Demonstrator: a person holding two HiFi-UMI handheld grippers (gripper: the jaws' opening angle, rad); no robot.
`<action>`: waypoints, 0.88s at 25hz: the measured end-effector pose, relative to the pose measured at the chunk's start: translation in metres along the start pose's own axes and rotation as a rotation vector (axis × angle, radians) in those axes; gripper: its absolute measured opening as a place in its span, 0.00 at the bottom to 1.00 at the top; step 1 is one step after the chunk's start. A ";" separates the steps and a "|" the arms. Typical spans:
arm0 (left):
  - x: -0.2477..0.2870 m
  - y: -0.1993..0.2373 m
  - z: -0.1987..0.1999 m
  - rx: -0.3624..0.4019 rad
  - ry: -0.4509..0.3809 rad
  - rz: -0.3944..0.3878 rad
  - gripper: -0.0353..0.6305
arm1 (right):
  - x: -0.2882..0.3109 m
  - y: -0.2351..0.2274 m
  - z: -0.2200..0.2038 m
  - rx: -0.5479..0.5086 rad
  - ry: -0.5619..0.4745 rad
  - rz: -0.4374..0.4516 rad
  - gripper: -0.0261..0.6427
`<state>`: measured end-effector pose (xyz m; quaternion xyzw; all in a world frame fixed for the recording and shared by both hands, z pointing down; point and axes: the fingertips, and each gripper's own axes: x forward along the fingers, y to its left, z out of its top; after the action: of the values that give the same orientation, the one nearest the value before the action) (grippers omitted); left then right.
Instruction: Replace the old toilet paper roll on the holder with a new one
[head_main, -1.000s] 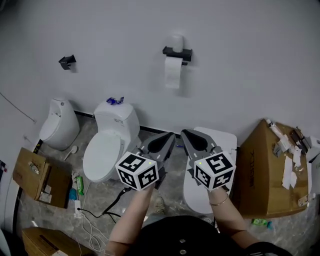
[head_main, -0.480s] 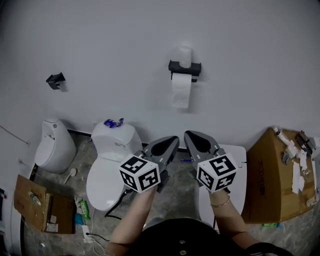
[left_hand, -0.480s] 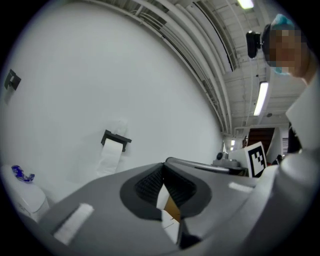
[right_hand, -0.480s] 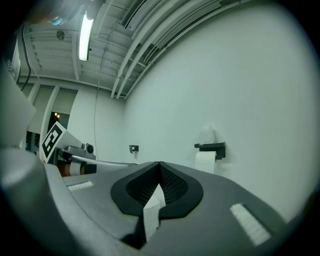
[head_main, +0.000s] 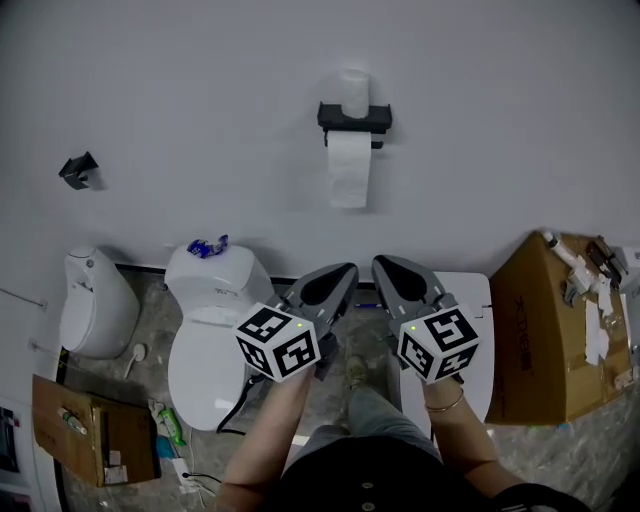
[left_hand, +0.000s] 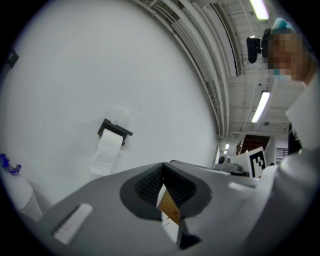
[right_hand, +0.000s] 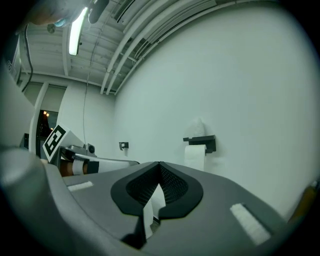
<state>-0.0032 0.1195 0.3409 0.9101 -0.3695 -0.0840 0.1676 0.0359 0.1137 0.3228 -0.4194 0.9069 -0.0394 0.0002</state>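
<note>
Ahead of both sets of jaws and above their tips, well apart from them, the toilet paper roll (head_main: 348, 150) hangs on a black holder (head_main: 355, 117) fixed to the white wall (head_main: 200, 80). The roll is white, and a long sheet of it hangs straight down below the holder's bar. A spare roll (head_main: 352, 88), also white, stands upright on the holder's flat top. The left gripper (head_main: 340, 276) and the right gripper (head_main: 392, 270) are held side by side, pointing at the wall, each with its jaws pressed together and empty. Bare wall surrounds the holder on every side, and the way from the jaw tips to the roll is open air. Below and left of the left gripper's jaws sits a white toilet (head_main: 205, 340) with a small blue thing (head_main: 207, 245) on its tank. Farther left a second white fixture (head_main: 95, 300) stands against the wall, with a small black bracket (head_main: 78, 170) on the wall above it. Right of the right gripper's jaws a cardboard box (head_main: 550, 330) stands on the floor, and a flat white panel (head_main: 475, 300) lies beneath those jaws.
</note>
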 end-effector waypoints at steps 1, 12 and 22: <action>0.005 0.005 -0.001 0.000 0.002 -0.002 0.05 | 0.004 -0.006 -0.002 -0.002 0.003 -0.005 0.04; 0.093 0.080 0.031 -0.015 -0.017 -0.006 0.05 | 0.091 -0.088 0.009 -0.015 0.008 0.018 0.04; 0.169 0.136 0.040 -0.041 -0.013 0.025 0.05 | 0.161 -0.165 0.028 -0.027 0.014 0.048 0.04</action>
<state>0.0189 -0.0993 0.3490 0.9013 -0.3799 -0.0953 0.1849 0.0575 -0.1172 0.3119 -0.3970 0.9173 -0.0302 -0.0106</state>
